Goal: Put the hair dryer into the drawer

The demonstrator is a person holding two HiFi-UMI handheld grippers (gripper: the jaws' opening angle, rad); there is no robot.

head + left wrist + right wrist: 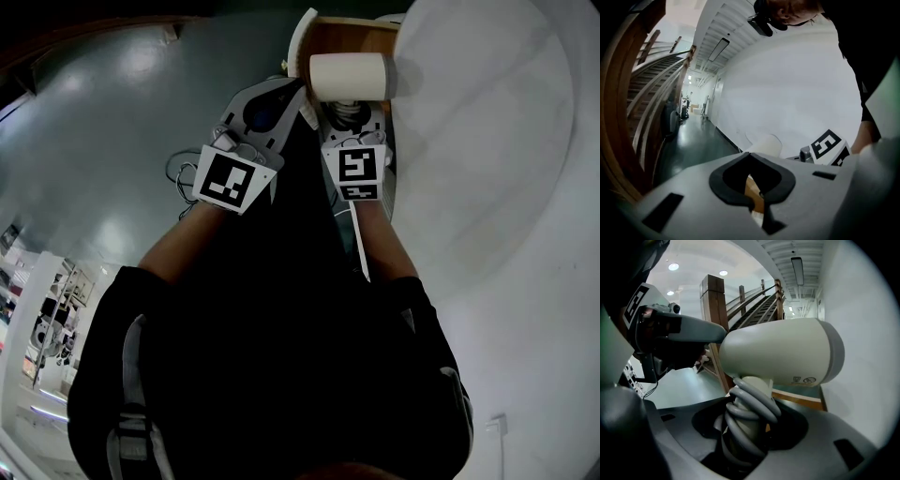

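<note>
The cream hair dryer (347, 75) hangs just above the open wooden drawer (352, 36), which has a white front. My right gripper (352, 114) is shut on the dryer's handle (747, 413), around which the grey cord is wound; the barrel (783, 352) lies crosswise above the jaws. A wooden drawer edge (797, 398) shows behind the handle. My left gripper (267, 105) sits just left of the dryer, its pads together with nothing between them. In the left gripper view, wood shows through the gap at that gripper (757, 190), and the hair dryer (766, 144) lies beyond it.
A white wall (497, 169) runs along the right. Grey-green floor (112, 141) spreads to the left, with a loose cable (178, 173) on it. A wooden staircase (759, 305) rises behind the drawer. The person's dark clothing fills the lower head view.
</note>
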